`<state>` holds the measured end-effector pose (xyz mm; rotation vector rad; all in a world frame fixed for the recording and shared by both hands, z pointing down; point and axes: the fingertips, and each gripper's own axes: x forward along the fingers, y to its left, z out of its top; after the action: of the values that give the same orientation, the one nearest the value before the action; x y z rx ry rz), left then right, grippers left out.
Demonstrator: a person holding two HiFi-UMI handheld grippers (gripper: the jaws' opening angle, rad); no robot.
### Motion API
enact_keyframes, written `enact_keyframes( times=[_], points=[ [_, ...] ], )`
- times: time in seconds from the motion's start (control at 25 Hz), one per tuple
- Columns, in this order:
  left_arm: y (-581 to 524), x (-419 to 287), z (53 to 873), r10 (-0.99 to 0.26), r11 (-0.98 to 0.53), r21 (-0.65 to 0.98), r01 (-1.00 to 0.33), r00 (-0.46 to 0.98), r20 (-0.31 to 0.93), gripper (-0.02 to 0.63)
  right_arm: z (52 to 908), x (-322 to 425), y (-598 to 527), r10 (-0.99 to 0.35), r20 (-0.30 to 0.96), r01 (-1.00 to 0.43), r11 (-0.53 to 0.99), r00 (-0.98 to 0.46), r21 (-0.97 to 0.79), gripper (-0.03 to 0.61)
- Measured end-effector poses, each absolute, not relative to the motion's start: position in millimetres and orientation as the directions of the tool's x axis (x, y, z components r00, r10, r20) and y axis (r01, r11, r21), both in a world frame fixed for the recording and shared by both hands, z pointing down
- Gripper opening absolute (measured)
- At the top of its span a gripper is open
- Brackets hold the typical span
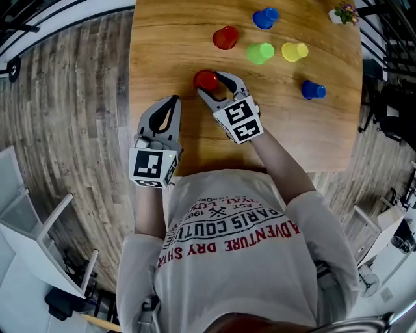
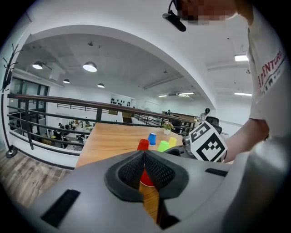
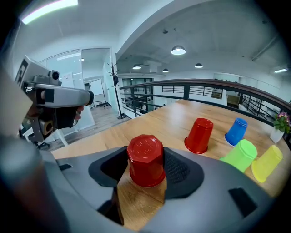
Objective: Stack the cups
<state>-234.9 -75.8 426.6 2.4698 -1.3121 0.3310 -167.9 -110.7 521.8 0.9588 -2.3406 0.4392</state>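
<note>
An upside-down red cup (image 1: 205,80) (image 3: 145,159) stands on the wooden table (image 1: 162,52), and my right gripper (image 1: 209,83) (image 3: 145,167) is shut on it, a pad against each side. A second red cup (image 1: 225,38) (image 3: 199,135) stands further back. A green cup (image 1: 260,53) (image 3: 239,155) and a yellow cup (image 1: 294,51) (image 3: 266,163) lie tipped beside each other. One blue cup (image 1: 265,17) (image 3: 237,131) is at the far edge, another (image 1: 312,90) at the right. My left gripper (image 1: 174,99) (image 2: 144,154) hovers shut and empty to the left, near the table's front.
A small potted plant (image 1: 344,13) (image 3: 278,125) stands at the table's far right corner. Wooden floor surrounds the table, with a white chair (image 1: 32,240) at my left. A railing (image 3: 204,86) runs behind the table.
</note>
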Motion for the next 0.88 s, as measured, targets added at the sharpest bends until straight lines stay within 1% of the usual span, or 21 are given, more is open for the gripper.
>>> enact_keyframes(
  times=[0.2,0.48,0.68,0.88],
  points=[
    [-84,-205,423,-0.716,-0.588,0.161,-0.792,0.603,0.351,0.017,517,-120,-114,-0.599,0.611,-0.787,0.614,-0.517,-0.064,0.255],
    [-86,-155,429,-0.638,-0.671,0.174,-0.721,0.68,0.36,0.017,524,-58,-106,-0.644,0.635,-0.858,0.511,-0.426,-0.058,0.255],
    [-83,-132,436,-0.596,-0.705,0.175,-0.687,0.708,0.378,0.017,533,-38,-95,-0.646,0.649,-0.878,0.473,-0.402,-0.074,0.256],
    [-81,-124,439,-0.589,-0.702,0.177,-0.689,0.703,0.399,0.017,537,-35,-89,-0.64,0.647,-0.876,0.474,-0.414,-0.091,0.256]
  ],
)
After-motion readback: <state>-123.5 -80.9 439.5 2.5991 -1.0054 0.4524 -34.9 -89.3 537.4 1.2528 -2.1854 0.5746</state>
